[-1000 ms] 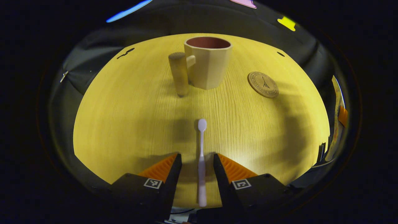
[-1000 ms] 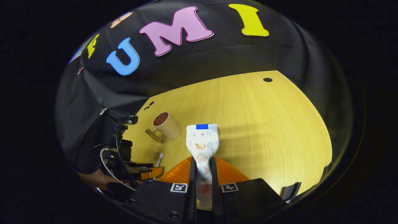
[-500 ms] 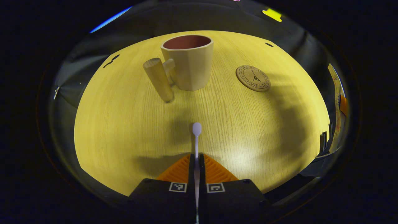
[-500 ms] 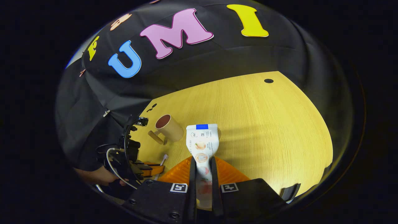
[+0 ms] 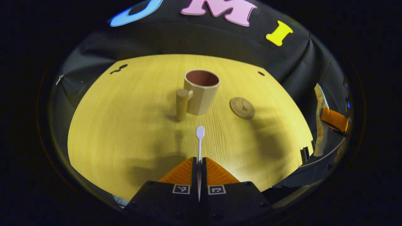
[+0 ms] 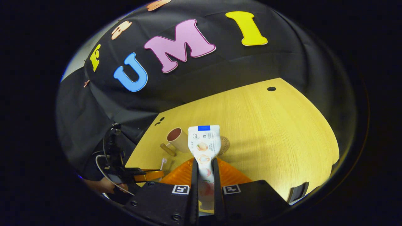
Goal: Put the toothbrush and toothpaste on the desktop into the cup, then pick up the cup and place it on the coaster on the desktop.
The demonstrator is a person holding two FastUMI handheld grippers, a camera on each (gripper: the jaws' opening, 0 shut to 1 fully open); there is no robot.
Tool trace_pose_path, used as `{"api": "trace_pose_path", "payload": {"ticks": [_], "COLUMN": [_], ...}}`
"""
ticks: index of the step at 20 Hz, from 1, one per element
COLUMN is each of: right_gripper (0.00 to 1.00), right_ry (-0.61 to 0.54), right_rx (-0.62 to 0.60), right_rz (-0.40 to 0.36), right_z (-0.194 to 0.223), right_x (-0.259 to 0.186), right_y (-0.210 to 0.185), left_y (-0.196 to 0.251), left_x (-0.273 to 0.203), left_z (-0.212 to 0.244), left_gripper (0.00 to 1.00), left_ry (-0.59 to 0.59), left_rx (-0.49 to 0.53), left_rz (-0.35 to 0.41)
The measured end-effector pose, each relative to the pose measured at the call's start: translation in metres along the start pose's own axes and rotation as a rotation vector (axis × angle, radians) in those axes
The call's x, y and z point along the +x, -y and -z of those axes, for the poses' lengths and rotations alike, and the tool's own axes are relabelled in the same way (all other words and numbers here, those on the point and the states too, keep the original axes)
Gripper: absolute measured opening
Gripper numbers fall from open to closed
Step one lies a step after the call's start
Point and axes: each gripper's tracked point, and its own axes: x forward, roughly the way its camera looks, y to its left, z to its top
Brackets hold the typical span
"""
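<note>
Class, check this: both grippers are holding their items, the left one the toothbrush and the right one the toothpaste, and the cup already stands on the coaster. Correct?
Not quite. In the left gripper view, the cup stands on the table beside the coaster, not on it. The rest holds: left gripper grips the toothbrush, right gripper the toothpaste.

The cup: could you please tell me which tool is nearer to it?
Left, though not by much. The left tool, shut on the toothbrush, faces the cup head-on. The right tool, holding the toothpaste, sits farther back.
</note>
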Motion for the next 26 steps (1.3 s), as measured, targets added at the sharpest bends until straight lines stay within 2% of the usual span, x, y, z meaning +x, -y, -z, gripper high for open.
{"api": "trace_pose_path", "payload": {"ticks": [6,10,14,17,22,26], "right_gripper": [0.24,0.24,0.24,0.24,0.23,0.23], "right_ry": [0.115,0.153,0.158,0.162,0.134,0.097], "right_rx": [0.03,0.002,-0.01,-0.032,-0.054,-0.087], "right_rz": [-0.146,-0.244,-0.313,-0.341,-0.306,-0.259], "right_z": [-0.045,-0.07,-0.085,-0.093,-0.085,-0.065], "right_x": [0.011,0.042,0.097,0.142,0.214,0.252], "right_y": [-0.064,-0.11,-0.148,-0.168,-0.17,-0.161], "left_y": [0.001,-0.007,-0.025,-0.044,-0.07,-0.082], "left_x": [-0.092,-0.152,-0.2,-0.225,-0.255,-0.266], "left_z": [-0.038,-0.045,-0.04,-0.027,0.002,0.022], "left_gripper": [0.06,0.06,0.06,0.06,0.06,0.06], "left_ry": [0.227,0.349,0.431,0.463,0.464,0.453], "left_rx": [-0.1,-0.127,-0.175,-0.212,-0.269,-0.322], "left_rz": [0.1,0.118,0.07,0.004,-0.106,-0.152]}}
